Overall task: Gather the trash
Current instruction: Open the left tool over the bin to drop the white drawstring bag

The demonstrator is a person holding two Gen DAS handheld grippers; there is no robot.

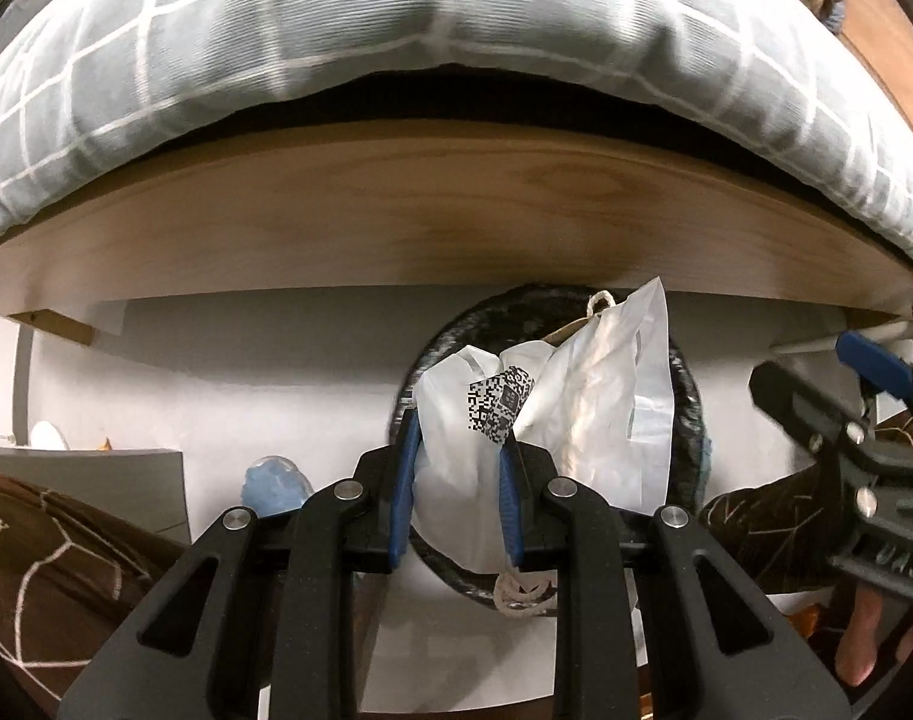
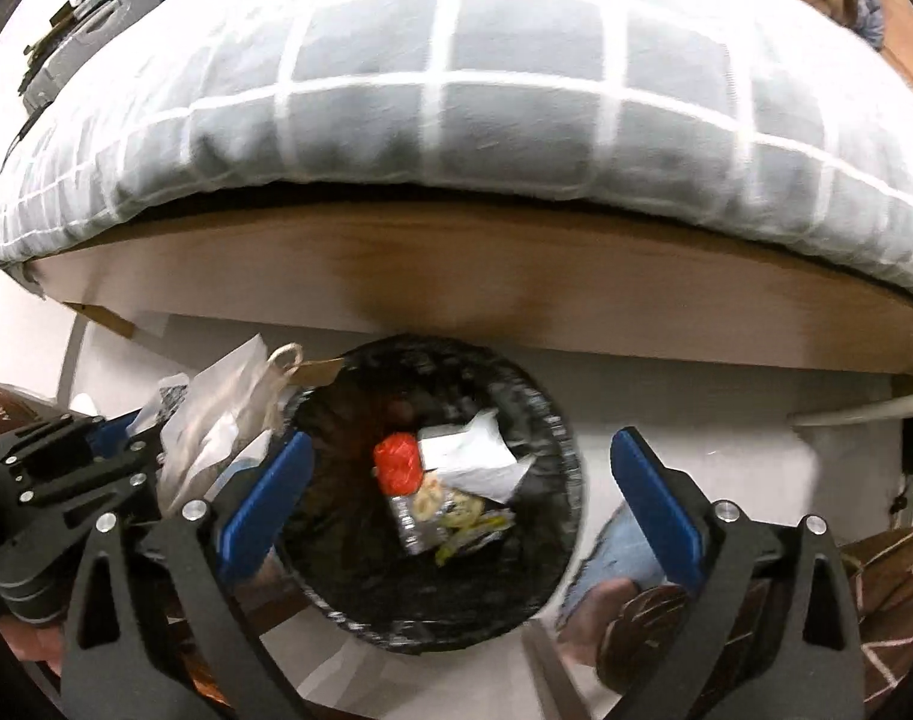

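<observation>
My left gripper [image 1: 459,462] is shut on a white plastic bag [image 1: 564,408] with a QR label [image 1: 499,403] and a paper bag with rope handles behind it. It holds the bundle above a round bin lined with black plastic [image 1: 690,402]. In the right wrist view the bin [image 2: 552,450] sits on the white floor below the bed frame and holds a red wrapper [image 2: 398,463], white paper [image 2: 468,456] and foil scraps. My right gripper [image 2: 459,495] is open and empty above the bin. The left gripper with the bag [image 2: 216,426] shows at the bin's left rim.
A wooden bed frame [image 1: 432,228] with a grey checked duvet [image 1: 396,18] hangs over the far side of the bin. The person's legs in brown patterned trousers [image 1: 54,576] and a blue slipper [image 2: 624,552] flank the bin. A white cable [image 2: 864,408] runs at the right.
</observation>
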